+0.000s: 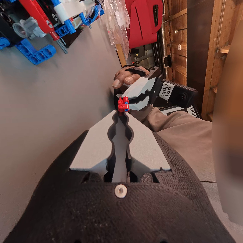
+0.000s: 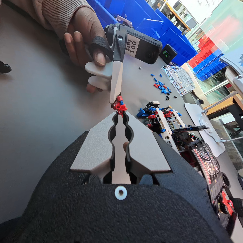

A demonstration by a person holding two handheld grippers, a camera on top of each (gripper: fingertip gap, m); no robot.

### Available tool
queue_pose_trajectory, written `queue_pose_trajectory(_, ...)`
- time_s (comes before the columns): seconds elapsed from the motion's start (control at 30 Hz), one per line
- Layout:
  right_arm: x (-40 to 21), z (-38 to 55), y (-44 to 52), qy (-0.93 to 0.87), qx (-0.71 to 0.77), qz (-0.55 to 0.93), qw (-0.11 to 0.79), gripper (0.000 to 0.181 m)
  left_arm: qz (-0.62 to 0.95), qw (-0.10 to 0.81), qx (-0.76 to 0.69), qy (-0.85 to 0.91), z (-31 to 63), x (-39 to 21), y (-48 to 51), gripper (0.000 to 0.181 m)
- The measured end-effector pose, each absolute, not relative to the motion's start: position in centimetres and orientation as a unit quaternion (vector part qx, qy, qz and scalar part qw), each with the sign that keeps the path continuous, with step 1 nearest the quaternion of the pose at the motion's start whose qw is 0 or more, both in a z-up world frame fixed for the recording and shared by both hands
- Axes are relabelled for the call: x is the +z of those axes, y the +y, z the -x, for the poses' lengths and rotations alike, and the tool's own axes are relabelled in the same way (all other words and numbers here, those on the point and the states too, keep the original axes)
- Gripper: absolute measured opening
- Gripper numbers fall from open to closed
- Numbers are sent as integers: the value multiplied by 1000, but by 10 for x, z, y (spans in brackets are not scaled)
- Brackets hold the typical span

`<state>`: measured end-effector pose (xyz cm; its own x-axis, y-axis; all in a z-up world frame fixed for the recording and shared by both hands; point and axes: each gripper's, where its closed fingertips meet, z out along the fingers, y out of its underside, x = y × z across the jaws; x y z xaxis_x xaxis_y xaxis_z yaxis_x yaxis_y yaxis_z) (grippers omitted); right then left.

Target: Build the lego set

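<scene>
A small assembly of red connectors joined by blue pins (image 1: 122, 105) hangs in the air above the grey table (image 1: 52, 92). My left gripper (image 1: 120, 112) is shut on its lower red end. My right gripper (image 1: 129, 101) comes in from the right and is shut on its upper part. In the right wrist view the same assembly (image 2: 120, 106) sits just past my right gripper (image 2: 120, 113), which pinches its near red end. The left gripper (image 2: 114, 103) reaches down from above onto its far end. The two grippers meet almost tip to tip.
The partly built Lego car (image 2: 164, 121) with a black body section (image 2: 205, 157) lies to the right; it also shows in the left wrist view (image 1: 39, 26). Loose blue pins (image 2: 161, 88), a sticker sheet (image 2: 177, 80), blue bins (image 2: 144, 19), a white pad (image 2: 205, 126) and plastic bags (image 1: 117, 22) surround it. Both grippers' tips are close together, under 4 cm apart.
</scene>
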<state>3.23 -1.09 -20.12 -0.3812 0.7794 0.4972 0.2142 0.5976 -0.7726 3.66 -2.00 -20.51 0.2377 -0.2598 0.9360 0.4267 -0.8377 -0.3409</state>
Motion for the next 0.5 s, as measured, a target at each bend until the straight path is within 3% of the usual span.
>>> queue_pose_trajectory(0.27,-205,-30,-6,-776,268,347,452,6,746,298,-590,-82,-33,-210,-13,5)
queue_pose_trajectory(0.5,-206,-35,-12,-802,256,278,462,6,746,263,-609,-57,-40,-210,-20,5)
